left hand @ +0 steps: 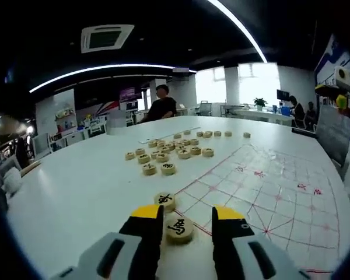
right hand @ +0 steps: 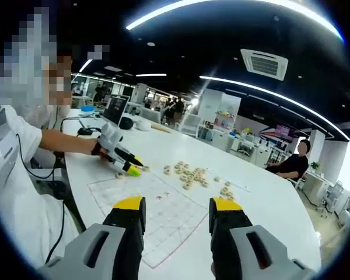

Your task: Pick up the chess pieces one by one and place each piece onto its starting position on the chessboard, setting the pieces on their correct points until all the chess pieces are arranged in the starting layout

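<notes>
The left claw (left hand: 187,224) straddles a piece (left hand: 179,228) at the board's (left hand: 268,192) corner, jaws apart, not yet gripping; right claw (right hand: 178,219) hovers released. Next: close and lift.

Grey gripper bodies with black jaws tipped yellow (left hand: 187,217); person's white short sleeve (right hand: 20,137)

One chessboard (left hand: 268,186), about two dozen chess pieces (left hand: 184,153), two hand-held grippers (left hand: 186,224)
</notes>
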Demonstrator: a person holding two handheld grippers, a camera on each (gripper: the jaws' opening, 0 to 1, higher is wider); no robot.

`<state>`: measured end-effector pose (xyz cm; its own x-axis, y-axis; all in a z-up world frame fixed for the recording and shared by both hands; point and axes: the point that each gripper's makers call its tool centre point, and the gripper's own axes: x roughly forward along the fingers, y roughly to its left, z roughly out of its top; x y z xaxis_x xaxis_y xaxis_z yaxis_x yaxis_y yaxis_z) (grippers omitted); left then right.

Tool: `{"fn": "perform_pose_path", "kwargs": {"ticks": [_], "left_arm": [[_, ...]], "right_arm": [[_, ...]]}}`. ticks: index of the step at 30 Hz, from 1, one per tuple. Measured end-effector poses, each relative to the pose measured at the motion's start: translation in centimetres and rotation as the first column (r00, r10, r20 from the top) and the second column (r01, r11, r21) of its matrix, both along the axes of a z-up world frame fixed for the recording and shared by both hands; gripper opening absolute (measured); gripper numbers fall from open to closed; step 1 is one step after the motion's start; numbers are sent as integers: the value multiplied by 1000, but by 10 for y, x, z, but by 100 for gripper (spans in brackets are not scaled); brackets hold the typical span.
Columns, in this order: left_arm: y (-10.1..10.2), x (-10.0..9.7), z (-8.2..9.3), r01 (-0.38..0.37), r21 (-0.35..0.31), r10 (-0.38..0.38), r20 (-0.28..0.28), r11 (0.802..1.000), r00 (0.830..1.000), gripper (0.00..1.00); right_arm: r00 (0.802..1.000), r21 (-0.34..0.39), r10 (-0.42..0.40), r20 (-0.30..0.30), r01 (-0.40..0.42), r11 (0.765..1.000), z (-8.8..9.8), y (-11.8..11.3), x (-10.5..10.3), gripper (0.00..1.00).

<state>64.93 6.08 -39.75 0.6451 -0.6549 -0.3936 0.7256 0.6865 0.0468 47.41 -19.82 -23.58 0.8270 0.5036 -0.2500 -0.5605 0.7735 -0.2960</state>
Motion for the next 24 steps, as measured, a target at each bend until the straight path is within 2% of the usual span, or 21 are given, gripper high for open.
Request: {"fn": "perform_pose_path", "kwargs": {"ticks": [2, 5, 8, 11, 12, 14, 17, 24], "left_arm": [[10, -11, 8, 15, -18, -15, -1, 1000, 1000, 39], [26, -15, 18, -8, -42, 8, 8, 999, 1000, 38], [30, -13, 13, -31, -30, 31, -10, 999, 999, 30], [25, -14, -4, -16, 17, 16, -47, 1000, 999, 29], [23, -12, -8, -19, 29, 21, -50, 999, 999, 24], [17, -6, -7, -45, -14, 44, -74, 999, 996, 19], [10, 0, -6, -38, -7, 37, -57, 999, 998, 19], [1, 3, -6, -31, 7, 31, -55, 1000, 998, 19]], "right_arm": [[1000, 1, -4, 3, 4, 1000, 0, -1, -1, 44], [1000, 4, -12, 6, 12, 1000, 1, -3, 0, 44], [1000, 5, -8, 8, 8, 1000, 2, 1, 1, 43], [1000, -2, 6, 8, -6, 1000, 1, 6, -2, 43], [1000, -4, 8, 8, -8, 1000, 1, 6, -2, 43], [1000, -4, 3, 10, -3, 1000, 2, 4, -2, 43], [1000, 2, -10, 10, 10, 1000, 2, -1, -1, 43], [1000, 2, -19, 10, 19, 1000, 2, -5, 0, 43]]}}
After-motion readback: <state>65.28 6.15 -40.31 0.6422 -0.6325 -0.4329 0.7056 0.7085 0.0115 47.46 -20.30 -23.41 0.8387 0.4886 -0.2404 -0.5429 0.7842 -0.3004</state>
